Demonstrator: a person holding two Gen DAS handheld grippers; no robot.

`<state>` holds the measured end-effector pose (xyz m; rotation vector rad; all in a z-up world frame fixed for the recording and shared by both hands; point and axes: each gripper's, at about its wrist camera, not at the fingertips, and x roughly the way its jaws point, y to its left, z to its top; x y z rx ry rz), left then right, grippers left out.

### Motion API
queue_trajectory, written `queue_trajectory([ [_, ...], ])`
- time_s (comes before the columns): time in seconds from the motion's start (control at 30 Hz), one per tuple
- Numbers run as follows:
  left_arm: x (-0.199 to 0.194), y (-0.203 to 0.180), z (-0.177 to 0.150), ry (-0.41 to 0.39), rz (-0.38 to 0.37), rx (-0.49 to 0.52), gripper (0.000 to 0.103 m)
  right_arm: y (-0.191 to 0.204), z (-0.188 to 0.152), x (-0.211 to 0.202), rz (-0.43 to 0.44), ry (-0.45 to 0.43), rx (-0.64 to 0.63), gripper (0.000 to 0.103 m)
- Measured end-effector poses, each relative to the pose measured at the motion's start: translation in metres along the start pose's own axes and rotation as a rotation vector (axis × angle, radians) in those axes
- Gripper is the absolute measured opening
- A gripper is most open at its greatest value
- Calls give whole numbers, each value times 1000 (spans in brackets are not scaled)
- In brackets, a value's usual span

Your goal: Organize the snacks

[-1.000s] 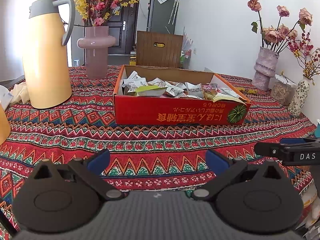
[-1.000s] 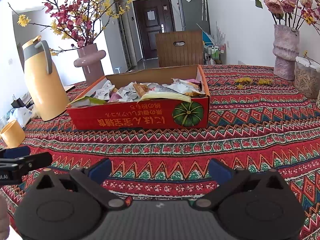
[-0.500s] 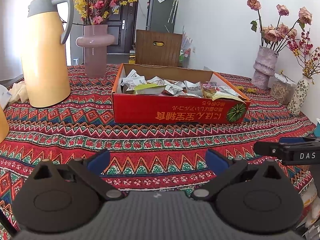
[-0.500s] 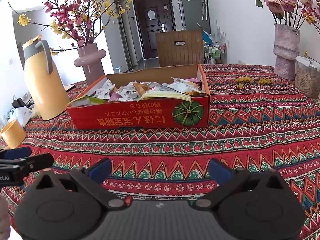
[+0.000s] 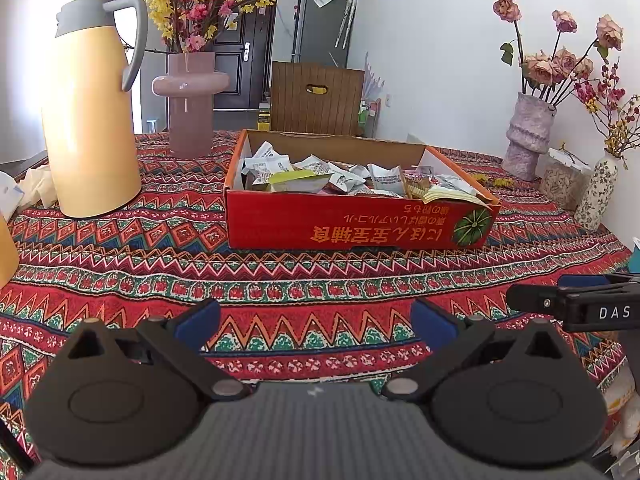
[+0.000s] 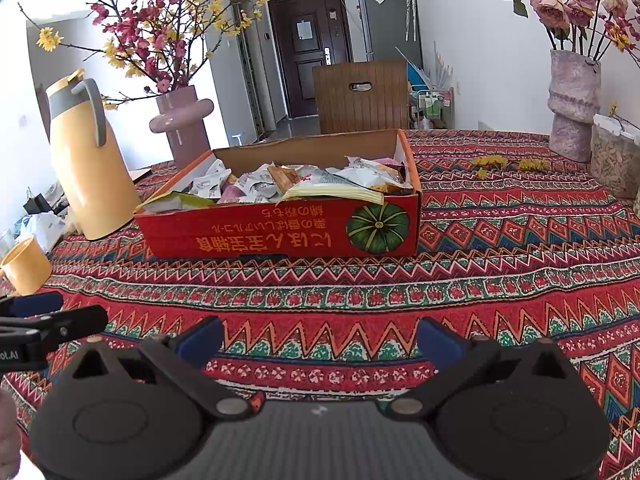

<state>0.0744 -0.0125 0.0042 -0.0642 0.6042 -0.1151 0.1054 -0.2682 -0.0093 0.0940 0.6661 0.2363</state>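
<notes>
Red cardboard box [image 5: 360,224], mid-desk [image 5: 280,292], holds mixed snack packets [image 5: 384,178]; individual wrappers too crumpled to read.
Left gripper [image 5: 315,324]: fingers spread apart, empty, over the desk's near edge.
Right gripper [image 6: 320,338]: likewise spread, empty, near edge.
Yellow thermos [image 5: 90,120]: toward the left edge.
Yellow cup [image 6: 26,266]: whole only in the right wrist view; cut off at the frame edge in the left view.
</notes>
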Motion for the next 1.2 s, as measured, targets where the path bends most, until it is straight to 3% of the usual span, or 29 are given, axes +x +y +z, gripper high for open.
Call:
queue_trajectory([
  [1.2,-3,-1,-1,-10,-17,6,103,-1,-1,2,0,8,-1,103],
])
